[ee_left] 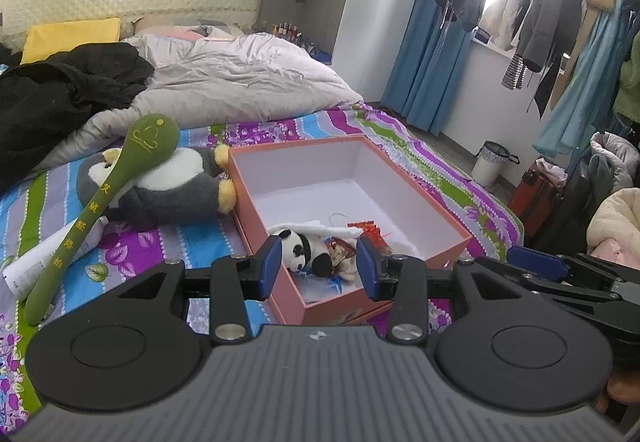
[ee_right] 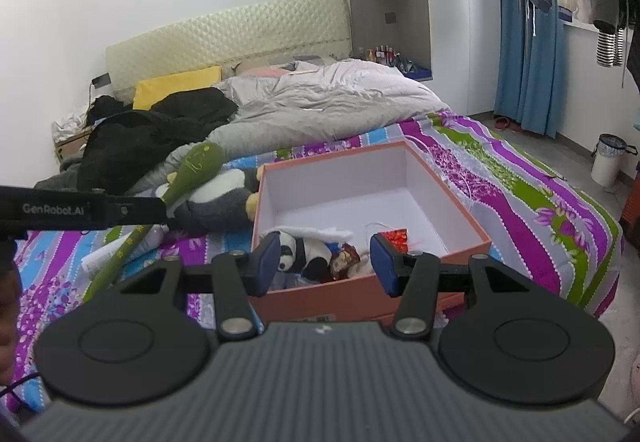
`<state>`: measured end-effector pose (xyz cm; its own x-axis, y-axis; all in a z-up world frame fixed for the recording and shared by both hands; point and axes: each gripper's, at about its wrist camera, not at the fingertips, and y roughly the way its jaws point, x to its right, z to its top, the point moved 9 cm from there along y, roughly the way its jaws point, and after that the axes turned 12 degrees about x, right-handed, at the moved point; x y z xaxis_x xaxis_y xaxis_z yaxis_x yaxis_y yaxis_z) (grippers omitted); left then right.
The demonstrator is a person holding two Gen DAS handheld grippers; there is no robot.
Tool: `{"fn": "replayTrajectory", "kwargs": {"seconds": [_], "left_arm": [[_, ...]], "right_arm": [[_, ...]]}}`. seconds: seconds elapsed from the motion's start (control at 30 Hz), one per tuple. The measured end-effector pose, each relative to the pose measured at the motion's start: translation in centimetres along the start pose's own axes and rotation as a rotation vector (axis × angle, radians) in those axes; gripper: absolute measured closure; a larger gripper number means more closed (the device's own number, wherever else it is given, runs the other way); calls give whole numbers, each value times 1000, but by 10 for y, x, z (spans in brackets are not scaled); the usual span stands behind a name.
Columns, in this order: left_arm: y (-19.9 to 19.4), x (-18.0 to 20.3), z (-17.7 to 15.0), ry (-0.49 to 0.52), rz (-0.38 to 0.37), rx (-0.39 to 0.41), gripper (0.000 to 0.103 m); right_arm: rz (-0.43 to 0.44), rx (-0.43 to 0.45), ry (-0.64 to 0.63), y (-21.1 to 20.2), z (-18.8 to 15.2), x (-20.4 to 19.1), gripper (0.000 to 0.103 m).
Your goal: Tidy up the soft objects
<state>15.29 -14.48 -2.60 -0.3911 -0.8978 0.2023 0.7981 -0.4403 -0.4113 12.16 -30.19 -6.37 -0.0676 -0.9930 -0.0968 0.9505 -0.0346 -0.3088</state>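
An orange box with a white inside (ee_left: 296, 170) (ee_right: 320, 298) lies open on the striped bedsheet. A small panda plush (ee_left: 304, 252) (ee_right: 300, 248) lies in its near corner beside a white cloth and a red trinket (ee_right: 394, 236). Left of the box a grey-and-white penguin plush (ee_left: 176, 190) (ee_right: 220, 198) lies on its back. A green soft spoon-shaped stick (ee_left: 92, 210) (ee_right: 192, 170) rests across it. My left gripper (ee_left: 318, 268) hovers open over the box's near corner, nothing between its pads. My right gripper (ee_right: 326, 264) hovers open beside it, also holding nothing.
A white tube (ee_left: 48, 254) lies under the green stick. A black coat (ee_left: 60, 94) and a grey duvet (ee_left: 240, 82) cover the far half of the bed. Off the bed's right edge are a white bin (ee_left: 490, 162), a red case and hanging clothes (ee_left: 540, 22).
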Motion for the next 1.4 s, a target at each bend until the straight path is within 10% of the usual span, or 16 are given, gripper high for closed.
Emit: {"fn": "replayTrajectory", "kwargs": {"seconds": [0.47,0.57,0.63,1.4], "left_arm": [[12,-4,-17,-5,4,-47,52],[13,-3,-16,-9,0,-39,24],[13,-2,-15,3,3,-27,10],[10,-6,-14,16,51,-34,0]], "right_arm": [[-21,-20,12,4,-5,8,49],[-31,-22,19,6,-6,12,9],[-47,-12,18,6,-6,15,0],[-63,-26,28,9,-12,21,0]]}}
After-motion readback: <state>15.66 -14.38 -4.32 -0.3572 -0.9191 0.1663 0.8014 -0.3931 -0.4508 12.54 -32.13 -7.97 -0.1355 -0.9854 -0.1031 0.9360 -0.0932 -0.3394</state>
